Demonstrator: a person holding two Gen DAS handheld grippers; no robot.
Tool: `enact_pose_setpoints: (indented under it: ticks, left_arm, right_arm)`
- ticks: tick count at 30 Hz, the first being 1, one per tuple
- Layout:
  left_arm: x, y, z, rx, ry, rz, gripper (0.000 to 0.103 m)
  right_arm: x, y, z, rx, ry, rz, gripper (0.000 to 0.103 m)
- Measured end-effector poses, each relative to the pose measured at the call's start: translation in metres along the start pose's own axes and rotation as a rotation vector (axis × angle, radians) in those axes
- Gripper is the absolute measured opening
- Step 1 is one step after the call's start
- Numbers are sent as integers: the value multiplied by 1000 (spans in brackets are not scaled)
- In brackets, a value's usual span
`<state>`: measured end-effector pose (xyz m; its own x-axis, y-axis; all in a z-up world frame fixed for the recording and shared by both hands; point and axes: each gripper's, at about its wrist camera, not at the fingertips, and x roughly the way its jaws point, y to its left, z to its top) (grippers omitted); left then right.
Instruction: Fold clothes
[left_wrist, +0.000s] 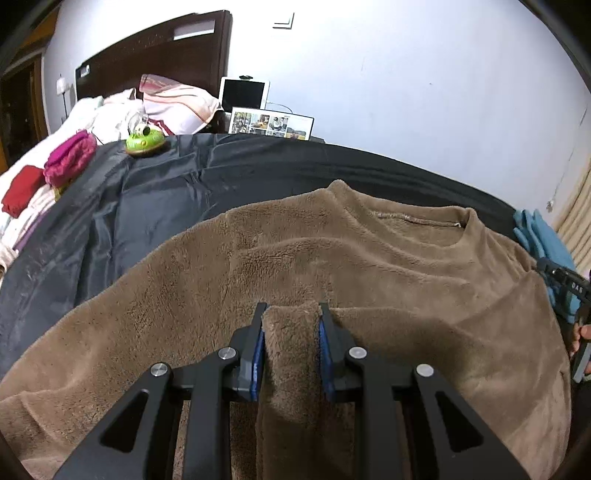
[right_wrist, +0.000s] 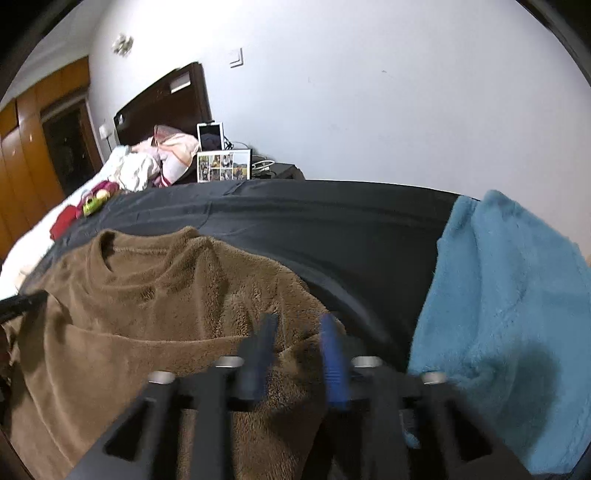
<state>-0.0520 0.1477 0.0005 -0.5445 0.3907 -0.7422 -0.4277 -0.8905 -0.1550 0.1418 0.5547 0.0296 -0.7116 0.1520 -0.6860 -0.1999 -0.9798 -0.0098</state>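
black bedsheet (left_wrist: 155, 192) | left gripper (left_wrist: 291, 314) pinching brown fleece top (left_wrist: 388, 266) | right gripper (right_wrist: 295, 325) spread over it

Ahead of the gripper a plain white wall (left_wrist: 424, 92) fills the view, evenly lit, with a pale switch plate (right_wrist: 236, 58) high on it. Off to the left stands a dark wooden headboard (left_wrist: 159, 55), a bed (left_wrist: 110, 114) below it heaped with pale bedding and a striped pillow (left_wrist: 177, 107). Beside it, straight ahead, a white tablet (left_wrist: 243, 92) is propped upright and a photo collage frame (left_wrist: 271, 127) leans in front. Far left in the right wrist view, an orange-brown wooden wardrobe (right_wrist: 26, 147) runs along the wall.
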Motion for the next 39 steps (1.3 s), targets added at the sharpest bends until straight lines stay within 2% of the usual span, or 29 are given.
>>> enact_pose_setpoints:
  ticks: [1, 2, 7, 9, 13, 15, 17, 19, 22, 25, 27, 31, 32, 33, 36, 37, 38, 39]
  left_arm:
    - [0, 1, 0, -4, 2, -6, 27]
    - [1, 2, 0, -8, 3, -12, 27]
    - [4, 4, -1, -20, 18, -32, 27]
    - [3, 6, -1, -29, 17, -39, 27]
    - [4, 8, -1, -39, 21, -47, 27]
    - [2, 8, -1, -41, 18, -49, 27]
    - [0, 9, -1, -45, 11, -55, 27]
    - [-5, 11, 1, -51, -3, -66, 27]
    - [-20, 9, 3, -52, -51, -91, 27]
    - [-32, 1, 5, -12, -99, -90, 27]
    - [-19, -6, 3, 30, -68, -15, 28]
    - [9, -18, -1, 110, -3, 130, 32]
    - [17, -16, -1, 106, 29, 139, 33]
    - [17, -15, 0, 99, 29, 136, 33]
    - [8, -13, 1, 100, -6, 163, 40]
    - [7, -12, 1, 95, -7, 168, 43]
    - [7, -10, 2, 85, -6, 169, 47]
    - [6, -8, 2, 77, -8, 167, 47]
  right_arm:
    - [-1, 1, 0, -5, -4, 0, 87]
    - [-2, 2, -1, -10, -8, 0, 90]
    - [-7, 8, -3, -36, -28, 1, 89]
    - [-9, 11, -4, -47, -35, 2, 83]
    - [-1, 19, -6, -74, -8, 3, 57]
    - [3, 23, -6, -88, 5, 4, 49]
    - [7, 27, -7, -102, 18, 4, 22]
    - [11, 31, -8, -115, 32, 5, 15]
    - [16, 37, -9, -134, 50, 5, 10]
    - [3, 35, -6, -119, -14, -71, 8]
    - [1, 37, -3, -126, -24, -99, 8]
    - [19, 42, -6, -144, 28, -101, 9]
    - [24, 43, -8, -152, 44, -101, 9]
    - [25, 41, -8, -144, 49, -91, 10]
    - [19, 30, -8, -102, 48, -72, 27]
    - [13, 22, -9, -76, 36, -71, 47]
    - [4, 15, -8, -49, 7, -89, 77]
    - [-5, 8, -8, -22, -21, -108, 86]
